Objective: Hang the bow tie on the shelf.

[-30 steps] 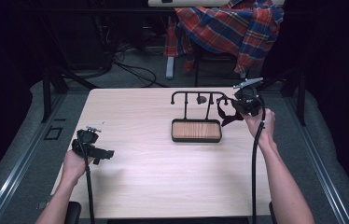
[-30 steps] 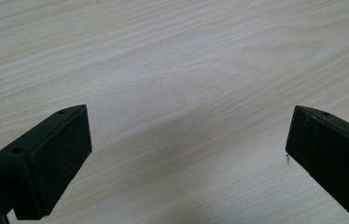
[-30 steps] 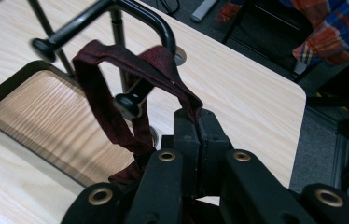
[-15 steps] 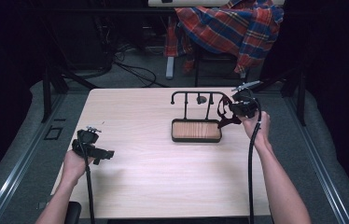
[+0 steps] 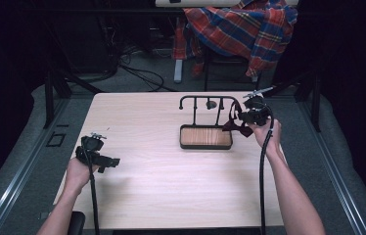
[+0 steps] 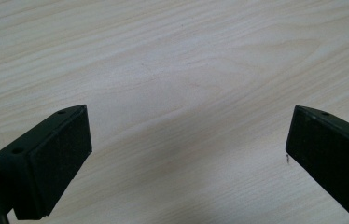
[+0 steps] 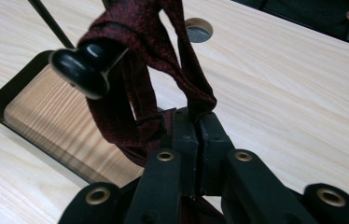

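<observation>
- right gripper [image 7: 196, 123]: jaws pressed together, clamped on a dark red tie [image 7: 135, 70]; the tie's lower part is hidden behind the jaws, its top is cut off by the frame edge.
- tie loops over the black knob end [image 7: 86, 63] of the rack [image 5: 205, 103]; high view puts it at the rack's 3 o'clock end, small and dark, shape hard to make out.
- rack stands on a black-rimmed wooden tray [image 5: 205, 137], table centre-right.
- left gripper [image 6: 186, 149]: jaws wide apart over bare table [image 6: 177, 60], nothing between them; high view shows it at the table's 9 o'clock edge [image 5: 95, 152].
- plaid cloth [image 5: 242, 29] at 12 o'clock beyond the table, partly cut off.
- no readable writing or brand seen.
</observation>
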A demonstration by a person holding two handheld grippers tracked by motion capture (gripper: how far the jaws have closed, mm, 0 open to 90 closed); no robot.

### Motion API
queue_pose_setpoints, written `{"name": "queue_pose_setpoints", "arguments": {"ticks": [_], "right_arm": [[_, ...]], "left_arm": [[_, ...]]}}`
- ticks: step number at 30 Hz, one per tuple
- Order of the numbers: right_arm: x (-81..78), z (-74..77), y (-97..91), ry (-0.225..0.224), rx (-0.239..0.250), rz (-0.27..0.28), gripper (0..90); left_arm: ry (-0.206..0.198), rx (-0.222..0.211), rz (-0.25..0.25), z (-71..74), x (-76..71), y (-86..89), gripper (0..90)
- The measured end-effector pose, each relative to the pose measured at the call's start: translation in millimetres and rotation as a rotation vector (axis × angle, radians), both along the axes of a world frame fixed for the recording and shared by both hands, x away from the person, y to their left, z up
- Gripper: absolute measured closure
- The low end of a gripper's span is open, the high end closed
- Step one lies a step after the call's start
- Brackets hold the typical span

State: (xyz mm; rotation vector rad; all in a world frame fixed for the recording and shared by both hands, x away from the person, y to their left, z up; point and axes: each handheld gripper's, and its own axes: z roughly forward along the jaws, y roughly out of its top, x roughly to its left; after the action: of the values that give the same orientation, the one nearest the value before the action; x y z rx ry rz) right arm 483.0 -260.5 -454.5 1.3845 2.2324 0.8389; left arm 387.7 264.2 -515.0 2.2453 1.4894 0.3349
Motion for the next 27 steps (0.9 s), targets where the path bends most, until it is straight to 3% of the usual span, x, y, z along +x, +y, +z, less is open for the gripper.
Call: {"name": "queue_pose_setpoints", "arguments": {"ticks": [16, 27], "right_arm": [[-6.0, 7.5, -3.4, -0.009, 0.034, 0.025, 70.0], [-22.4, 21.7, -10.2, -0.007, 0.032, 0.053, 57.2]], "left_arm": [[-0.002, 0.001, -0.007, 0.3, -0.2, -0.4, 0.2], [-0.002, -0.002, -0.007, 0.9, -0.6, -0.5, 0.2]]}}
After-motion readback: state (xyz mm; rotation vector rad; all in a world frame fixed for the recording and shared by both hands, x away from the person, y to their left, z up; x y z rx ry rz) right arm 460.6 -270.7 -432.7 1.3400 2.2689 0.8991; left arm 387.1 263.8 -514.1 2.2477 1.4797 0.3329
